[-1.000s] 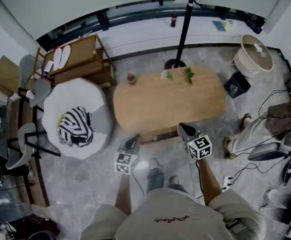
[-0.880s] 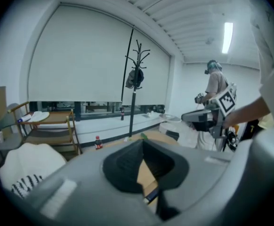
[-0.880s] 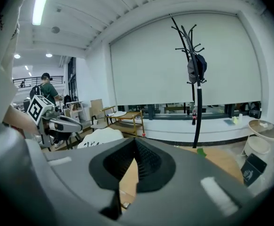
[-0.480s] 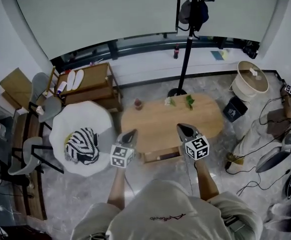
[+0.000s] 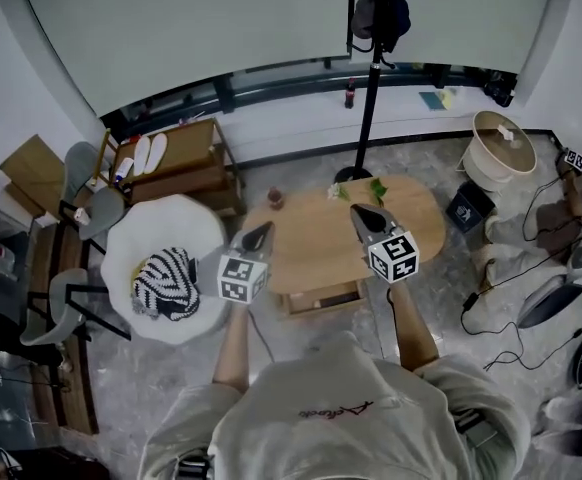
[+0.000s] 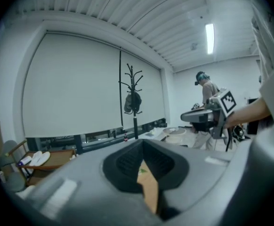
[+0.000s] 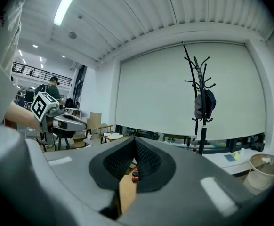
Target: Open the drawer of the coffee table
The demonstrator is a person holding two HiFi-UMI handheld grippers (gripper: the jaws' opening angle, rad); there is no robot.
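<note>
The oval wooden coffee table [image 5: 321, 243] stands on the floor far below me. Its drawer [image 5: 322, 299] juts out a little from under the near edge. My left gripper [image 5: 260, 231] hangs high above the table's left part, jaws shut on nothing. My right gripper [image 5: 359, 212] hangs level with it above the right part, also shut and empty. In the left gripper view the closed left gripper [image 6: 143, 145] shows only a sliver of tabletop [image 6: 149, 192] through its slit. In the right gripper view the shut right gripper [image 7: 136, 143] points toward the blind.
A small red bottle [image 5: 275, 199] and green sprigs [image 5: 376, 190] sit on the table's far edge. A white round seat with a striped cloth [image 5: 166, 280] stands left, a coat stand [image 5: 371, 78] behind, a white bin [image 5: 501, 146] and floor cables [image 5: 516, 298] right.
Both grippers have risen together, away from the drawer. The view has lifted too, so the table looks smaller and farther below. Both pairs of jaws stay shut.
</note>
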